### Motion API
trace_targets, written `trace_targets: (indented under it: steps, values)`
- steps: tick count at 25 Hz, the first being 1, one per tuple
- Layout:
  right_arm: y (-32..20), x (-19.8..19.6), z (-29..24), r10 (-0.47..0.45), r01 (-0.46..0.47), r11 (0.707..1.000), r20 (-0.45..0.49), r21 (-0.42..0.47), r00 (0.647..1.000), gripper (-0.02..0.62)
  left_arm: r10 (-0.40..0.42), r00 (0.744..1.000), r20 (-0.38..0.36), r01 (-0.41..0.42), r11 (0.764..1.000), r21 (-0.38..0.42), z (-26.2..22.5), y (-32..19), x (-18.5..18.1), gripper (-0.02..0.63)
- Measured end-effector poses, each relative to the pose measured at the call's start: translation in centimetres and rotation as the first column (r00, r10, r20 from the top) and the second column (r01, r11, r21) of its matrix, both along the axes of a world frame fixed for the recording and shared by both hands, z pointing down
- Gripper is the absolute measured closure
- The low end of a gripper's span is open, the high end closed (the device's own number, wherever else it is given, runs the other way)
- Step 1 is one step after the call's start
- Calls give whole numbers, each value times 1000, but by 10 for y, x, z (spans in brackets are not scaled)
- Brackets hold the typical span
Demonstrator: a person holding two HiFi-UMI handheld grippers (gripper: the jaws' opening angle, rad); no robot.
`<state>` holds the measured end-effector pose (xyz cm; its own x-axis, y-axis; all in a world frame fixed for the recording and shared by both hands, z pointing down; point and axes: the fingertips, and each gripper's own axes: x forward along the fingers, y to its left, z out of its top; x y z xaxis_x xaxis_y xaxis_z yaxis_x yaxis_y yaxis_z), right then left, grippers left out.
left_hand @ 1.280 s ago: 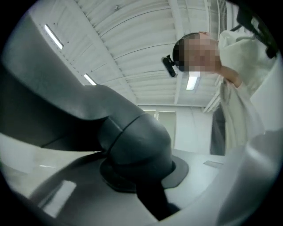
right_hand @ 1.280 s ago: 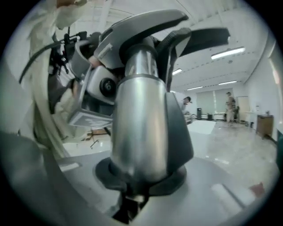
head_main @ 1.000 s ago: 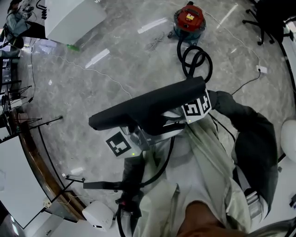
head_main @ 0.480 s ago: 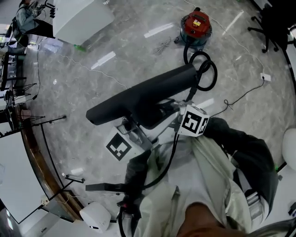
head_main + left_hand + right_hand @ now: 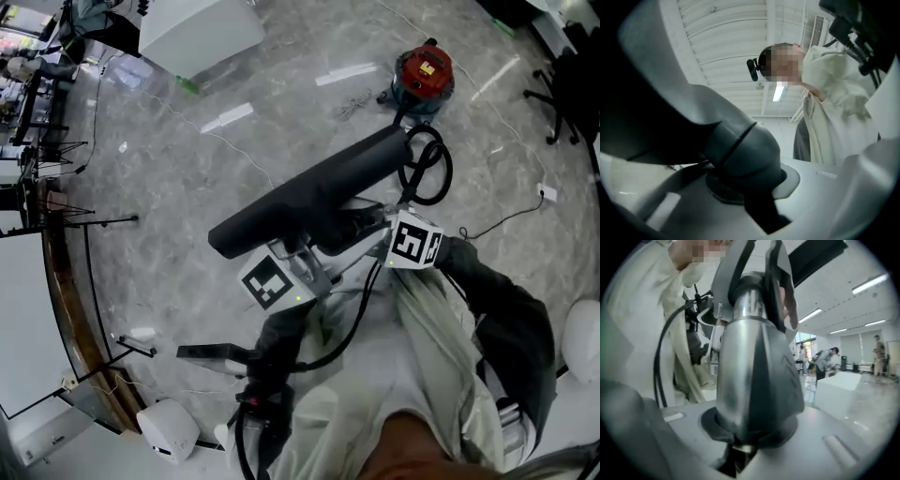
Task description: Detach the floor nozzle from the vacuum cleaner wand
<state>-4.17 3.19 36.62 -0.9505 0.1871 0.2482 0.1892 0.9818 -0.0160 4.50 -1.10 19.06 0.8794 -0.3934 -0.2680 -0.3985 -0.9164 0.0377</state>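
Swinging steeper than a second ago, the floor nozzle (image 5: 314, 199) has its right end higher toward the upper right of the head view. Both marker cubes have slid rightward beneath it. The dark bar runs on a slant across the middle of the frame, lifted clear of the marble floor (image 5: 187, 178). The left gripper (image 5: 302, 262) comes in from below, left of centre. Its own view shows the jaws clamped round the nozzle's dark grey neck (image 5: 740, 150), which fills the space between them. The right gripper (image 5: 370, 234) reaches in from the right, just under the bar's higher half. Its jaws have just been easing apart a little, yet the silvery wand (image 5: 740, 357) with its dark collar sits gripped between them. So the two grippers sit close together under the nozzle's middle, one on each side of the joint. At the upper right, the red vacuum canister (image 5: 424, 70) rests on the floor, and its black hose (image 5: 433, 173) loops just beyond the nozzle's raised end.
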Motion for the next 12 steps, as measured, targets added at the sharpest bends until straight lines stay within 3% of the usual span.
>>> trace_targets:
  steps: [4,6,8,12]
  values:
    - [33,12,11,-277,272,960,-72,-71,958,514,183,983,-4,-183,983,33,8,25,4,528]
    - [33,12,12,-319,309,945,-87,-105,944,514,170,985,-23,-170,985,-6,11,18,-2,528]
    - [18,2,13,-245,235,966,-92,-109,965,521,80,996,-37,-82,995,-56,12,-2,-12,529]
    - [-11,-19,13,37,-41,998,-73,-54,997,525,-104,994,-33,100,990,-102,13,-26,-30,534]
